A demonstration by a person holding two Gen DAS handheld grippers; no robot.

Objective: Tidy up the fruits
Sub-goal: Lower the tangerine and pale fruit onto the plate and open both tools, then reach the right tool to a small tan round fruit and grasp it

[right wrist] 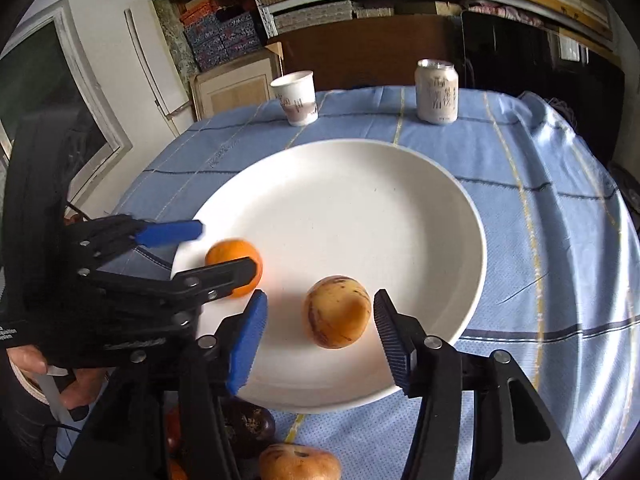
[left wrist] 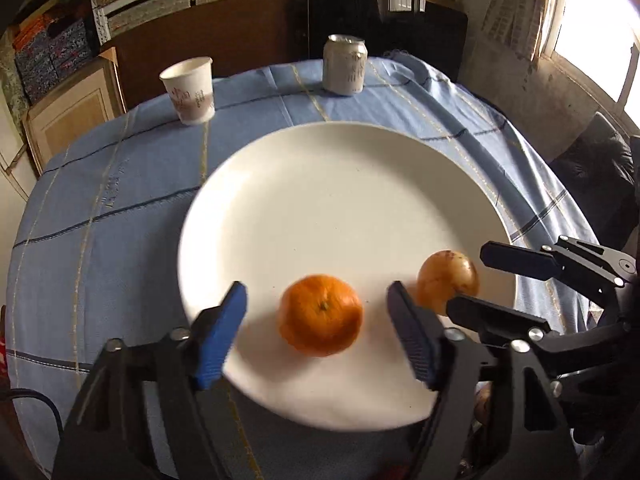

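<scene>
From the left wrist camera, the left gripper (left wrist: 316,320) tips down over the white plate (left wrist: 340,184) on the desk (left wrist: 100,208). Its two blue pads are wide apart. The orange (left wrist: 320,314) sits on the plate between them, and no pad touches it. The right gripper (left wrist: 464,276) comes in from the right side. A yellow striped fruit (left wrist: 446,280) lies by its fingers. A paper cup (left wrist: 190,90) and a can (left wrist: 345,65) stand at the far edge.

From the right wrist camera, the right gripper (right wrist: 320,312) also tips down, with its pads apart. The yellow striped fruit (right wrist: 336,312) rests on the plate (right wrist: 360,208) between them, free of both pads. The left gripper (right wrist: 228,246) reaches in from the left around the orange (right wrist: 234,258). A hand (right wrist: 52,376) holds its handle. More fruit (right wrist: 298,462) lies on the desk near the bottom edge.
</scene>
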